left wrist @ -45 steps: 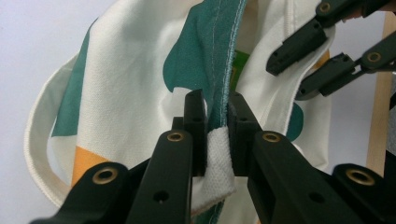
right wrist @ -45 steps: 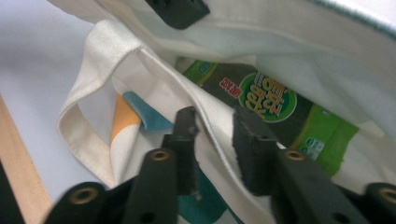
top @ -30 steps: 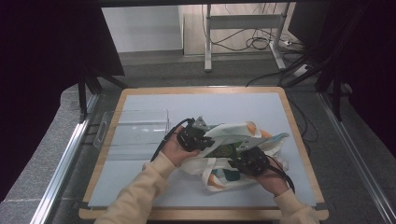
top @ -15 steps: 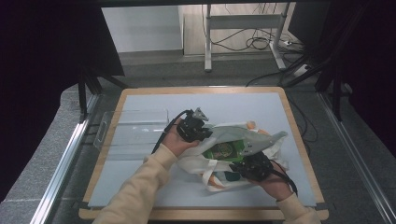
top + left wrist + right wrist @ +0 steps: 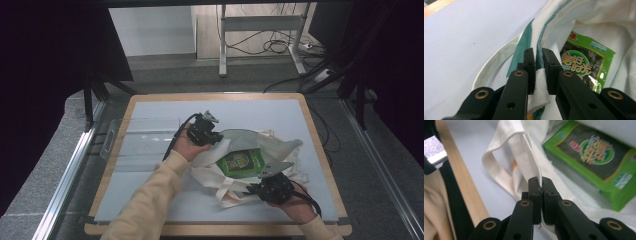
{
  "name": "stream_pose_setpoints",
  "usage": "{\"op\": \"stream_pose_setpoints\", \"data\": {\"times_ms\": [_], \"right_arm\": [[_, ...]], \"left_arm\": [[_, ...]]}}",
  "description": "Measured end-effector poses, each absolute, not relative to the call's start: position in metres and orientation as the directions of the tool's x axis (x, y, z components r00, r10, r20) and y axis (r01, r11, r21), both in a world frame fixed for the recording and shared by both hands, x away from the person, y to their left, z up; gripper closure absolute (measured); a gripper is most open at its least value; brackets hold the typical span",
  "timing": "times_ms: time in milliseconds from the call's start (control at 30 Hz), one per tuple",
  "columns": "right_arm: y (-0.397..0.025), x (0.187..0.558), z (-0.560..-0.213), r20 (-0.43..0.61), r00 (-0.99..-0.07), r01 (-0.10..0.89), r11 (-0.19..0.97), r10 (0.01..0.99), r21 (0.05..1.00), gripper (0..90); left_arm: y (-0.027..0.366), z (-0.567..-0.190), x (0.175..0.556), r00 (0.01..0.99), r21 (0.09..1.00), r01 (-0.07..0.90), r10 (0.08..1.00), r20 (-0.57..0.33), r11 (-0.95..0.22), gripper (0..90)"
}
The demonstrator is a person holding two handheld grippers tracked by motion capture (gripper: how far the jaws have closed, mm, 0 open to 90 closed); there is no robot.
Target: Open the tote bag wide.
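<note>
A white cloth tote bag (image 5: 280, 145) lies on the table with its mouth held wide. Inside it rests a green snack packet (image 5: 241, 162) (image 5: 584, 67) (image 5: 596, 157). My left gripper (image 5: 216, 136) (image 5: 538, 56) is shut on the bag's far rim, along a green-stitched hem (image 5: 541, 37). At the near side, my right gripper (image 5: 255, 189) (image 5: 540, 185) is shut on the opposite rim (image 5: 529, 152), close to a handle loop (image 5: 496, 172).
A clear plastic tray (image 5: 142, 137) stands at the table's left. The pale table top (image 5: 280, 112) has a wooden edge (image 5: 320, 140) (image 5: 464, 182). Table legs and cables are on the floor beyond.
The left gripper has drawn the far rim up and away while the right gripper pulled toward the near edge, so the bag's mouth gapes wider and the green packet shows.
</note>
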State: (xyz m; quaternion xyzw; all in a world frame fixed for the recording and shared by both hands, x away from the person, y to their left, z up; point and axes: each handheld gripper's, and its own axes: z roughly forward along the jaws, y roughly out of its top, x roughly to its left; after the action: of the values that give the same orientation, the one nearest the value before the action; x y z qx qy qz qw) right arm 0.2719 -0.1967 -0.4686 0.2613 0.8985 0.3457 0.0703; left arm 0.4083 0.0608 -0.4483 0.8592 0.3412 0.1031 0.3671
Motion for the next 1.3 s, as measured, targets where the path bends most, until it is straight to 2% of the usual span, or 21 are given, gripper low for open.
{"op": "stream_pose_setpoints", "data": {"times_ms": [633, 1167, 1300], "right_arm": [[-0.2, 0.257, -0.49, 0.055, -0.861, 0.423, 0.651, 0.506, 0.63, 86.1], [-0.201, 0.258, -0.487, 0.049, -0.862, 0.415, 0.646, 0.505, 0.64, 85.2], [-0.202, 0.258, -0.485, 0.053, -0.864, 0.409, 0.639, 0.5, 0.651, 80.5]], "left_arm": [[0.069, -0.457, 0.43, 0.684, 0.682, 0.586, 0.718, -0.127, -0.438, 82.8], [0.071, -0.457, 0.424, 0.706, 0.691, 0.571, 0.695, -0.138, -0.443, 82.4], [0.069, -0.454, 0.42, 0.717, 0.696, 0.558, 0.685, -0.131, -0.451, 81.9]]}}
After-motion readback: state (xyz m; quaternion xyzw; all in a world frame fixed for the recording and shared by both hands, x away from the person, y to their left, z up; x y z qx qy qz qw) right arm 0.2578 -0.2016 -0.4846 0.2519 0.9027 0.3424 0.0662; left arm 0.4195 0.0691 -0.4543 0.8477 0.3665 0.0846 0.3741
